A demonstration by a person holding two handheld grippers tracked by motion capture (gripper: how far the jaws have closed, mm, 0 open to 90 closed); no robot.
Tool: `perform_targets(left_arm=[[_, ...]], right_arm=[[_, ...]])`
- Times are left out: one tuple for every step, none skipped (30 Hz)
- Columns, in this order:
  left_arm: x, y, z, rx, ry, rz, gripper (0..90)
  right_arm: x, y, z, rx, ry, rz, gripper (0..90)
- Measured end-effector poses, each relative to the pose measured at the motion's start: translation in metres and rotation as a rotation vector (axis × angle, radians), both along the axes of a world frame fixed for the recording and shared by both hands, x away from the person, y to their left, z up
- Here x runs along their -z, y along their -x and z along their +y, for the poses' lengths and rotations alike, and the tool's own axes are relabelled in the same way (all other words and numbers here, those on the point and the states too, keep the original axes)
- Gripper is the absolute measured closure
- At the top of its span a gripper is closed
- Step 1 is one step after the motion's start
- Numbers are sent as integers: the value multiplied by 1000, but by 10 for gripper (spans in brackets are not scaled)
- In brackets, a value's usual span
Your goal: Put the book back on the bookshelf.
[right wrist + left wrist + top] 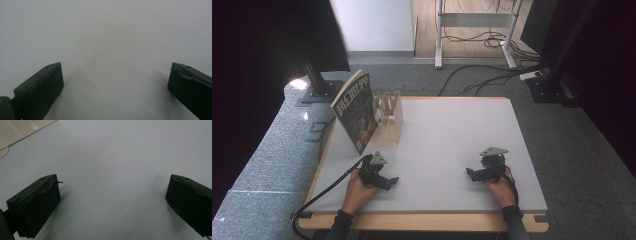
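Note:
A book (356, 111) with a dark illustrated cover stands tilted against a pale wooden rack (389, 118) at the table's back left. My left gripper (392, 181) rests on the white table (452, 135) near the front left, below the book, jaws spread wide with bare table between them (112, 195). My right gripper (470, 173) sits at the front right, pointing left, open as well, with nothing between its fingers (115, 82). A corner of the rack's pale base (22, 130) shows at the top left of the left gripper view.
A black monitor stand (319, 87) rises off the table's back left corner. Cables (492, 75) run over the floor behind the table, near a white desk frame (474, 22). A black cable (327, 192) trails from the left gripper over the front edge.

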State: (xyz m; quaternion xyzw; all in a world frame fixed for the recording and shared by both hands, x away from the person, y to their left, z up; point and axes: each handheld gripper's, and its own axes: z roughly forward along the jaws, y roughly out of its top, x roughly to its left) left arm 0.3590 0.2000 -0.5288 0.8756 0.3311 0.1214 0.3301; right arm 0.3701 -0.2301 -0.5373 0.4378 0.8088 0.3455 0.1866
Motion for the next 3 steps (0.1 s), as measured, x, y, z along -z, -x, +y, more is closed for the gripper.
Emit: perform_targets(left_arm=[[0, 0, 0, 1, -1, 0, 0], [0, 0, 0, 0, -1, 1, 0], [0, 0, 0, 0, -1, -1, 0]], right_arm=[[0, 0, 0, 0, 0, 0, 0], [0, 0, 0, -1, 0, -1, 0], [0, 0, 0, -1, 0, 0, 0]])
